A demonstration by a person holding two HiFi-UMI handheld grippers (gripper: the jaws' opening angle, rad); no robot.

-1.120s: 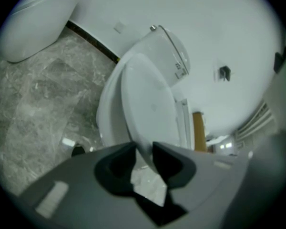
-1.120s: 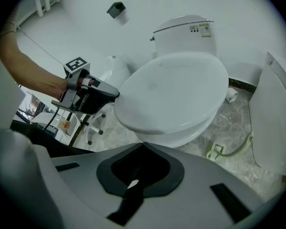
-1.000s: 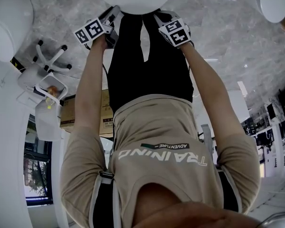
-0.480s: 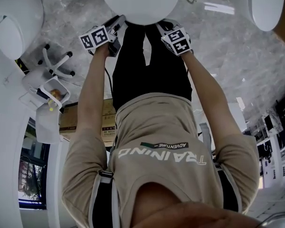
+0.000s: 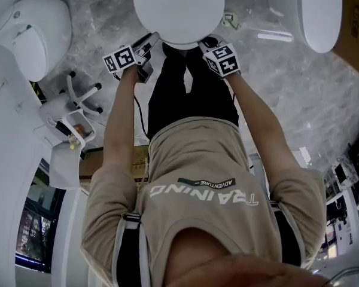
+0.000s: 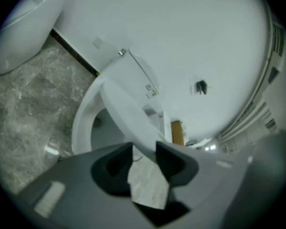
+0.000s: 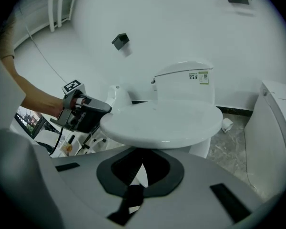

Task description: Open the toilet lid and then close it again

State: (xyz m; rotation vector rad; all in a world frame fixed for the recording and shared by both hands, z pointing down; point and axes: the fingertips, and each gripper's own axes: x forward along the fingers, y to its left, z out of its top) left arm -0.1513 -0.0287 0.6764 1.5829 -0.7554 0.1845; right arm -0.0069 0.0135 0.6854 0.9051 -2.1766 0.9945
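Observation:
The white toilet lid [image 5: 179, 8] is tilted up off its bowl [image 6: 86, 128]. My left gripper [image 5: 145, 49] is at the lid's left rim. In the left gripper view the lid's [image 6: 128, 113] edge runs between the jaws of the left gripper [image 6: 144, 154]. Those jaws have just been opening a little, still closed on the rim. My right gripper [image 5: 208, 45] is at the lid's other side. In the right gripper view the lid [image 7: 167, 120] hangs just above the right gripper [image 7: 140, 168]. Its jaws stand close together with nothing between them.
The cistern [image 7: 186, 82] stands behind the lid against a white wall. Other toilets stand at the left [image 5: 33, 34] and upper right [image 5: 320, 14]. A white stool [image 5: 72, 109] is beside my left arm. A paper roll [image 7: 227, 124] lies on the marble floor.
Both grippers have risen together with the lid's rim. The lid shows more fully in the head view, and the neighbouring toilets have slid further into the picture.

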